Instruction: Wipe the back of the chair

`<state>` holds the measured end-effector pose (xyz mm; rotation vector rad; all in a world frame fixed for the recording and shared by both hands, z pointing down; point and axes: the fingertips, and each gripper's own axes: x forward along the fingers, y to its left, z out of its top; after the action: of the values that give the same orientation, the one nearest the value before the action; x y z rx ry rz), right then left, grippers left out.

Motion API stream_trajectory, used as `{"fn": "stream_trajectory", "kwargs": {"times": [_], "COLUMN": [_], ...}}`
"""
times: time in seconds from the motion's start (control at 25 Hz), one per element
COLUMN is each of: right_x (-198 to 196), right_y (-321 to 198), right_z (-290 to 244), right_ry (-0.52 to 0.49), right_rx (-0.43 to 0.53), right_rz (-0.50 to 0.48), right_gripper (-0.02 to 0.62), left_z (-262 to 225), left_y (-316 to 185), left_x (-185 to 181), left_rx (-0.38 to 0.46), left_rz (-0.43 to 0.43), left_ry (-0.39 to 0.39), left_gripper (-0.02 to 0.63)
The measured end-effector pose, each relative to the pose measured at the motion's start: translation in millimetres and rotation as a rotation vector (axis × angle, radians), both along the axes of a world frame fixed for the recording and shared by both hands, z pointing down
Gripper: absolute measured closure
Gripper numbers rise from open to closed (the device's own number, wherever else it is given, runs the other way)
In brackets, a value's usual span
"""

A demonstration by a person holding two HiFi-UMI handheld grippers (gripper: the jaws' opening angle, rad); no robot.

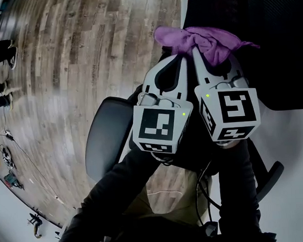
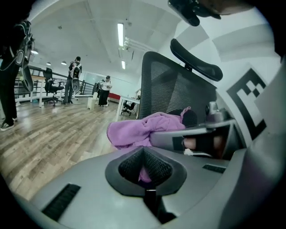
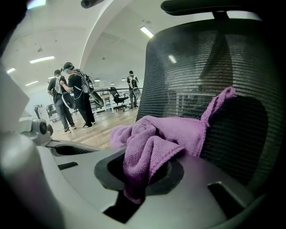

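Note:
The purple cloth (image 1: 203,40) is bunched at the tips of both grippers, just in front of the chair's black mesh back (image 1: 269,44). My left gripper (image 1: 180,57) and right gripper (image 1: 201,56) stand side by side, nearly touching, each shut on the cloth. A bit of the cloth (image 2: 136,129) shows between the jaws of the left gripper (image 2: 144,172), with the mesh back (image 2: 178,87) and headrest (image 2: 196,60) beyond. In the right gripper view the cloth (image 3: 156,141) spills out of the right gripper (image 3: 140,179), its far corner lying against the mesh back (image 3: 201,67).
A dark chair seat (image 1: 105,136) sits below the grippers on the wooden floor (image 1: 61,72). Cables and small tools (image 1: 10,162) lie at the left. People (image 3: 73,96) stand several metres off, with other chairs and desks (image 2: 49,85) behind them.

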<state>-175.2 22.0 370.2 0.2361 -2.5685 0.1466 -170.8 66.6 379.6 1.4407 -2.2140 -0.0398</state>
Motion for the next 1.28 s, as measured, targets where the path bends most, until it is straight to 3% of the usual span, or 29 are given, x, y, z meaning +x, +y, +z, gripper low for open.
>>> {"fn": "stream_trajectory", "kwargs": {"times": [0.32,0.52,0.88,1.28], "right_x": [-4,-15,-11,-7], "right_y": [1,14,17,22], "right_z": [-1,4,13,24], "right_ry": [-0.035,-0.043,-0.056,-0.039], "right_rx": [0.03,0.063,0.023,0.002], "right_rz": [0.022,-0.011,0.02,0.024], "right_gripper": [0.532,0.532,0.532,0.532], "left_z": [-7,-7,-7,-6], "left_y": [20,33,39,42], "left_x": [15,25,26,19], "left_rx": [0.039,-0.001,0.004,0.013], "left_rz": [-0.019,0.024,0.035,-0.035], "left_ry": [-0.075,-0.11,-0.109,-0.058], "left_gripper": [0.609,0.609,0.609,0.609]}}
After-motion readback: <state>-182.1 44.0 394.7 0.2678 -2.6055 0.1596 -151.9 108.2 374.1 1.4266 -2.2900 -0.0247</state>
